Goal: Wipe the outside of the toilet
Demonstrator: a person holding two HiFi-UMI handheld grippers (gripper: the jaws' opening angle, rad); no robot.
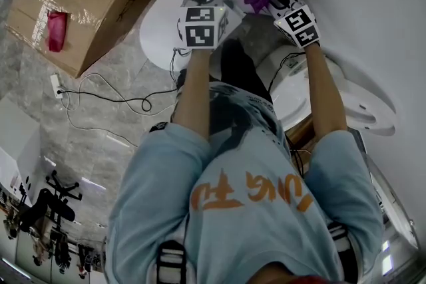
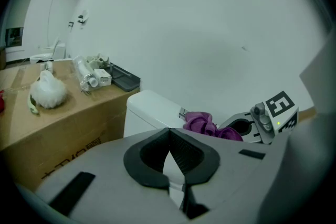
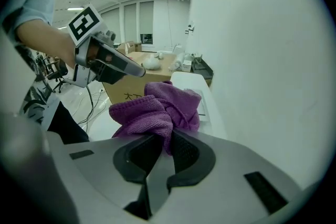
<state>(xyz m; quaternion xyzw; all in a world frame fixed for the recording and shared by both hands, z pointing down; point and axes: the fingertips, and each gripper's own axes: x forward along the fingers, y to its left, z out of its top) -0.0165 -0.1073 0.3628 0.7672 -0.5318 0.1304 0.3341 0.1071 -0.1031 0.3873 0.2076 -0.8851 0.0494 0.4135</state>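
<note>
**Three cameras, one scene**

The head view looks steeply down over the person's shoulders. Each gripper view rides close behind its own jaws. Past the jaw tips, both share a white ceramic toilet tank (image 2: 152, 110), a crumpled purple cloth (image 3: 157, 107) and a brown cardboard box (image 2: 47, 123).

The left arm (image 1: 194, 86) and right arm (image 1: 326, 93) reach forward side by side. The left gripper (image 2: 169, 134) has its jaws closed together, empty. The right gripper (image 3: 167, 136) clamps a cloth (image 3: 157, 110) bunched just past its fingertips.
</note>
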